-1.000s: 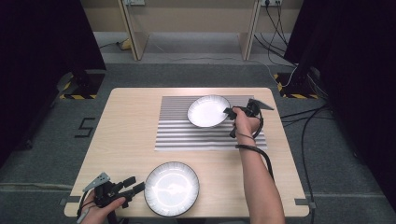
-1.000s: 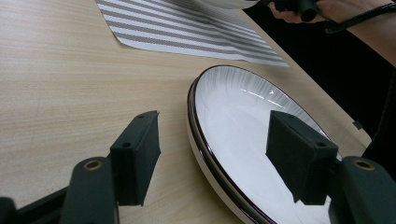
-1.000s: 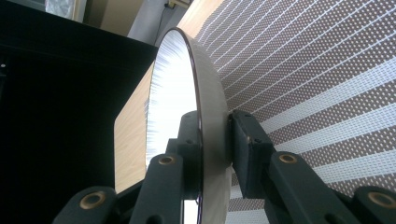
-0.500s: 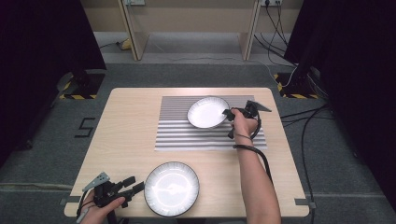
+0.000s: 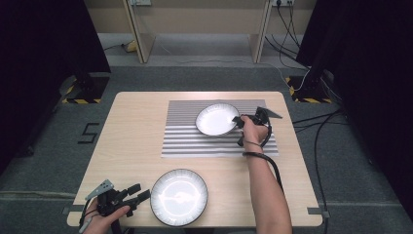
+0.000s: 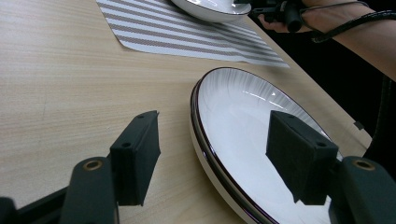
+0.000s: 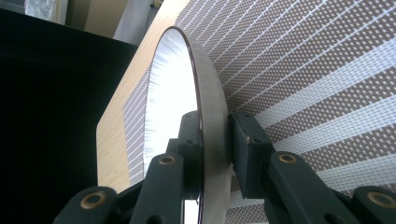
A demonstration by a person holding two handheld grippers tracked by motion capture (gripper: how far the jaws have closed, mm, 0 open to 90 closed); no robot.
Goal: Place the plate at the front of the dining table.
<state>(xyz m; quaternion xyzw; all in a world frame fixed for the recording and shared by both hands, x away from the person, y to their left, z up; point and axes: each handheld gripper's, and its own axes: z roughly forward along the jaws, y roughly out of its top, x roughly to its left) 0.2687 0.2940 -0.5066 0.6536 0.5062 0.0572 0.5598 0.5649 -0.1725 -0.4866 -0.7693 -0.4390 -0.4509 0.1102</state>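
Your right gripper [image 5: 239, 122] is clenched on the right rim of the far plate [image 5: 216, 119]; the right gripper view shows one pad inside the rim and the other pressed under the outer wall [image 7: 212, 93], with no gap showing. That plate sits on the striped placemat [image 5: 195, 141], toward the mat's far right corner, and the mat itself covers the far right part of the table [image 5: 131, 131]. Whether the plate is flat on the mat or tipped slightly up at the gripped side cannot be told from above. The near plate [image 5: 178, 196] lies at the table's near edge, about midway along it, flat on the bare wood. Your left gripper [image 5: 139, 192] rests just to the left of it with its jaws standing apart; in the left gripper view one pad [image 6: 137, 156] is outside the rim [image 6: 205, 140] and the other over the plate's inner face, neither one pressing. Reading of the step: the right-hand grasp on the far plate is made, the left hand is staged at the near one but has not taken hold. Next move likely calls for a level lift of the far plate; the rim grip is shallow, so keep the wrist steady and avoid dragging the mat. For the left, settle the pads across the rim before closing.
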